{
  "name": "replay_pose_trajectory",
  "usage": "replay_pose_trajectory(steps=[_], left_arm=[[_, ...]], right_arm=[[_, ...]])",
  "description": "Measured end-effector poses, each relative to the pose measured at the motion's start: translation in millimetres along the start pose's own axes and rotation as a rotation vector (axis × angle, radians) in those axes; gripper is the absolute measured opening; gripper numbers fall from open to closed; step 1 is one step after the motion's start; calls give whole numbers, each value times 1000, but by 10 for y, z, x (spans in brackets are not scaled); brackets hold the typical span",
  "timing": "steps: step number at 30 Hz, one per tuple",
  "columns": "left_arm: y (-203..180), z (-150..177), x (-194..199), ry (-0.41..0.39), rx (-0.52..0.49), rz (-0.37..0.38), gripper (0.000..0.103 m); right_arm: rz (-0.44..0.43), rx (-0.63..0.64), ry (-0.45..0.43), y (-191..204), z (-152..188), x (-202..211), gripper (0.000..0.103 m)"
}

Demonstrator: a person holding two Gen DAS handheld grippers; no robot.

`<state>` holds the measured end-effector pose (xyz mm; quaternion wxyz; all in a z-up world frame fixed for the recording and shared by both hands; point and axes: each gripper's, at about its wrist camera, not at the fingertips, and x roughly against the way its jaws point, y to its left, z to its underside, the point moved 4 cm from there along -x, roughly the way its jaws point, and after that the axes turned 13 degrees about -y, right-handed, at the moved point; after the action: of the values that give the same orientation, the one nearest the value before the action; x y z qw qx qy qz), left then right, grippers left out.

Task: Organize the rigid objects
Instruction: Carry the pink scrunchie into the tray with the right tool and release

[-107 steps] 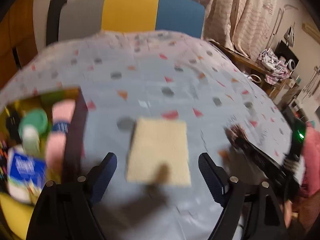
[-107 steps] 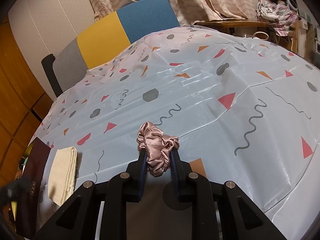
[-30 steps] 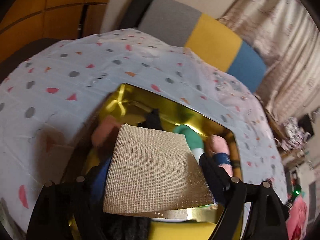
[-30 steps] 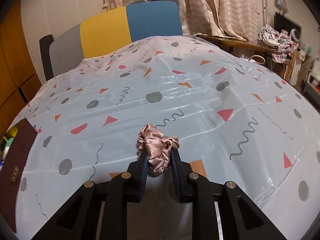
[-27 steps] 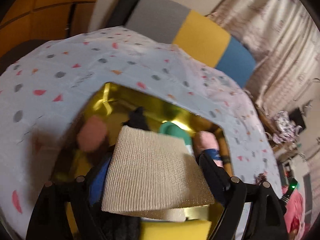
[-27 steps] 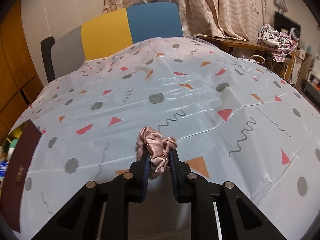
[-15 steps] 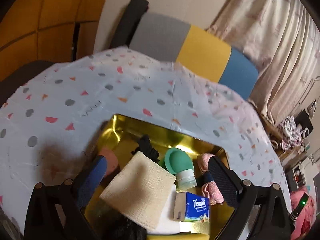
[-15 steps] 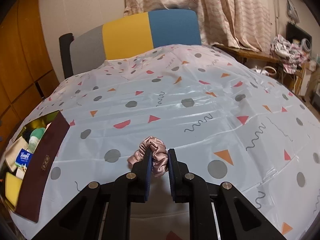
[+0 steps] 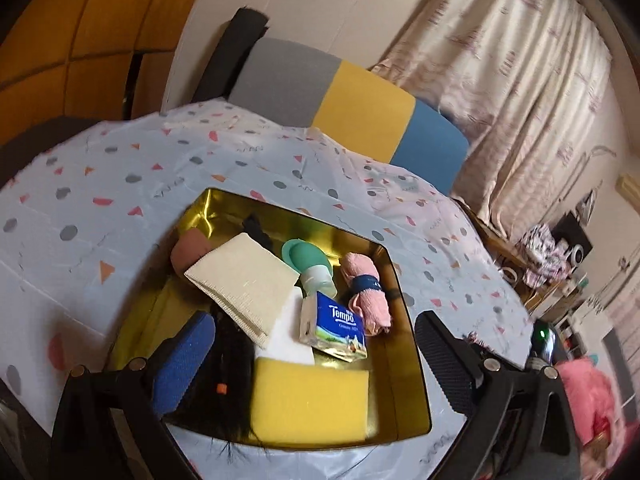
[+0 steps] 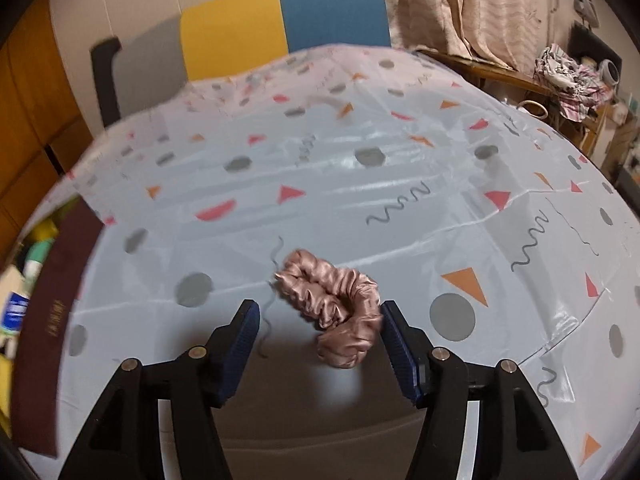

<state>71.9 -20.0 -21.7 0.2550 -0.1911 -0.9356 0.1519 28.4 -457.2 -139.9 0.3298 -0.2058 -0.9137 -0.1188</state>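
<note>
Bench (image 10: 360,184): pale patterned cloth, gold box (image 9: 404,360) at left edge
Room: curtains (image 9: 520,80), tricolour chair (image 10: 248,28) behind
Left gripper (image 9: 316,356): wide open, empty
Right gripper (image 10: 320,332): opening around pink scrunchie (image 10: 332,300)

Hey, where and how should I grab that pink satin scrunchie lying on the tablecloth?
Grip the scrunchie across its bunched loop, coming down from above with the right tongs, whose jaws are opening around it. It lies flat on the tablecloth, soft and crumpled, nearer the right-side pad, so centre first, then pinch the thick gathered folds.
</note>
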Motion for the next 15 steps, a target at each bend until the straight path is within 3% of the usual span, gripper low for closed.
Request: replay_pose_trajectory(steps=[1,3,4,9,15], left_arm=[[-24,5,32,-4,-17,-2,102],[-46,10,91,-13,-33,-5,101],[-43,16,116,-16,-36,-12,101],[-21,93,123,14,-60,-90,92],[-28,183,115,33,-134,-173,92]], right_arm=[[5,-2,15,-14,18,-37,59],[-1,-2,6,-29,12,-28,39],[-22,-7,9,-25,8,-20,21],[-113,-27,-5,189,-3,201,20],[-328,-60,-40,787,-89,689,20]])
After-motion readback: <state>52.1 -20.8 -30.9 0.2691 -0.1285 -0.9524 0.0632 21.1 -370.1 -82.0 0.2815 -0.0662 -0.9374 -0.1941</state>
